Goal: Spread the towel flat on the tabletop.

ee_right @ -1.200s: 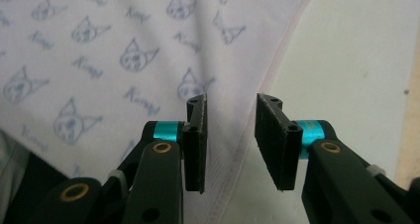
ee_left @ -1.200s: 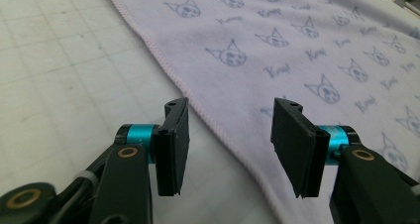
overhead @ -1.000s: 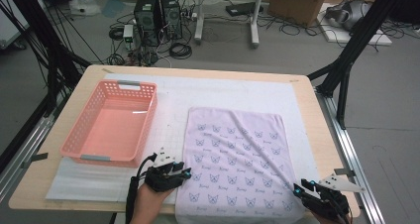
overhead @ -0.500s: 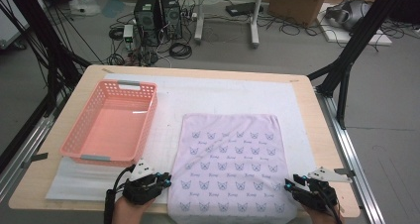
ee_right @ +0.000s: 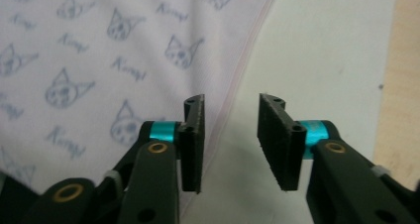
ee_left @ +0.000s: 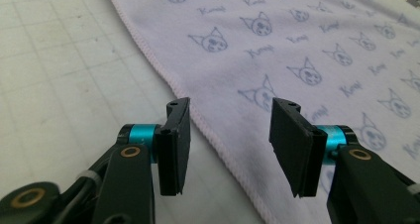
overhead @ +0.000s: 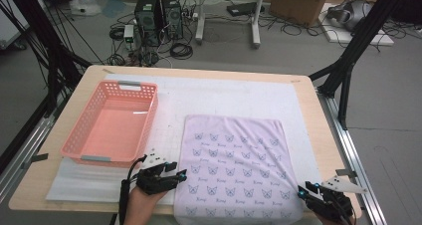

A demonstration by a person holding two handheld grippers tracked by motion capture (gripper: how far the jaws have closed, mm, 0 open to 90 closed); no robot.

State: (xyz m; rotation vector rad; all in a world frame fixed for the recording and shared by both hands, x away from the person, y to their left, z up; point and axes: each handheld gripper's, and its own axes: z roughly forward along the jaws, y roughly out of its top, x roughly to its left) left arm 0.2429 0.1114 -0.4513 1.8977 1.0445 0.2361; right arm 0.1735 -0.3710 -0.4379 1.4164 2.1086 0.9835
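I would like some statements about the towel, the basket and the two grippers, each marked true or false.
1. The towel lies spread flat on the table. True.
2. The pink basket holds a folded cloth. False: nothing lies inside it.
3. The left gripper is open, with the towel's hem running between its jaws. True.
4. The right gripper is shut on the towel's edge. False: its jaws stand apart, just beside the hem.
5. The basket stands on the towel. False: it stands to the left of it, apart from it.
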